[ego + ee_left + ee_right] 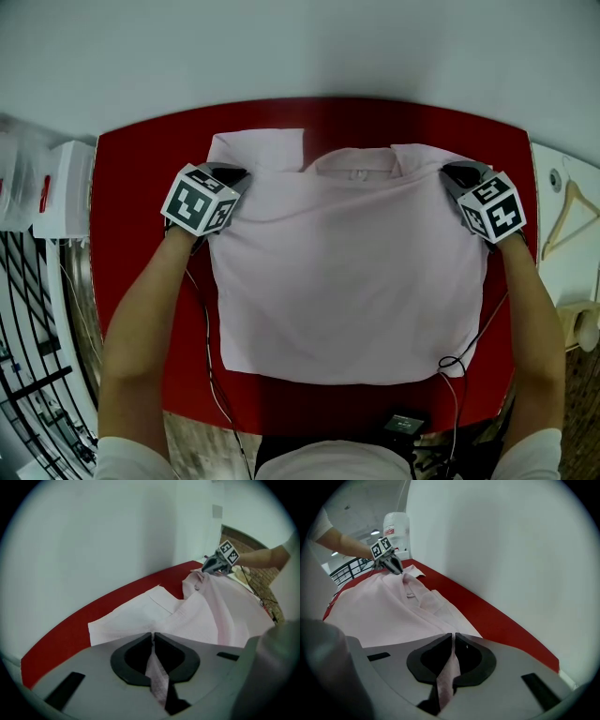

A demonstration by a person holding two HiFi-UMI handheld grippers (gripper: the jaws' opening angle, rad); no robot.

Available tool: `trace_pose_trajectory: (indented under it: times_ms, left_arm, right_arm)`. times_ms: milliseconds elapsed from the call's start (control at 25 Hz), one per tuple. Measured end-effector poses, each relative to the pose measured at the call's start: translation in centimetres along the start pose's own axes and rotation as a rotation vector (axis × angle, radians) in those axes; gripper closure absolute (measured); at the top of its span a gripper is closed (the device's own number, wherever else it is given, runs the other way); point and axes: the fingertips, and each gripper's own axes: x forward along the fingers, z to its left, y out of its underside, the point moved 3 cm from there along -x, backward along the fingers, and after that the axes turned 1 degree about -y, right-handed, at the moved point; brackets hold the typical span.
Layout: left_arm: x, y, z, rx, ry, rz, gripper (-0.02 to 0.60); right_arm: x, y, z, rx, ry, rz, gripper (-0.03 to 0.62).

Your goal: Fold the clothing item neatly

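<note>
A pale pink shirt (342,281) lies spread on the red table (141,159), collar toward the far edge, with its sleeves folded in. My left gripper (234,178) is shut on the shirt's left shoulder; pink cloth (157,679) runs pinched between its dark jaws. On the other side, my right gripper (455,175) is shut on the right shoulder, and a strip of cloth (447,674) is clamped between its jaws. Each gripper view shows the other gripper across the shirt: the right gripper (206,569) and the left gripper (398,570), both holding fabric.
A white wall runs behind the table's far edge. A wooden hanger (567,211) lies on a white surface at the right. White boxes (66,187) stand at the left beside a black railing. Cables (459,361) trail over the table's near edge.
</note>
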Motion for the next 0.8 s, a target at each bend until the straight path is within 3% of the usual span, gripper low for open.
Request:
trace_pose_trajectory:
  times_ms: [80, 240, 520, 680, 800]
  left_arm:
    - [-0.1, -0.3, 0.1, -0.026, -0.015, -0.023, 0.561]
    - [-1.8, -1.5, 0.8, -0.176, -0.038, -0.158, 0.565]
    - [-4.8, -1.5, 3.4, -0.372, -0.152, -0.353, 0.565]
    - [-4.6, -0.2, 4.5, -0.45, -0.197, -0.365, 0.565]
    - [-3.7, 0.3, 4.7, -0.478, -0.206, -0.335, 0.565]
  right_arm:
    - [-0.1, -0.2, 0.0, -0.002, 0.001, -0.008, 0.565]
    - [-0.9, -0.4, -0.3, 0.03, -0.001, -0.044, 0.565]
    - [-2.5, -1.0, -1.5, 0.124, 0.016, -0.126, 0.566]
    - [-3.1, -0.2, -3.5, 0.225, 0.07, -0.152, 0.566]
    - [-2.9, 0.4, -3.9, 0.223, 0.085, -0.152, 0.565]
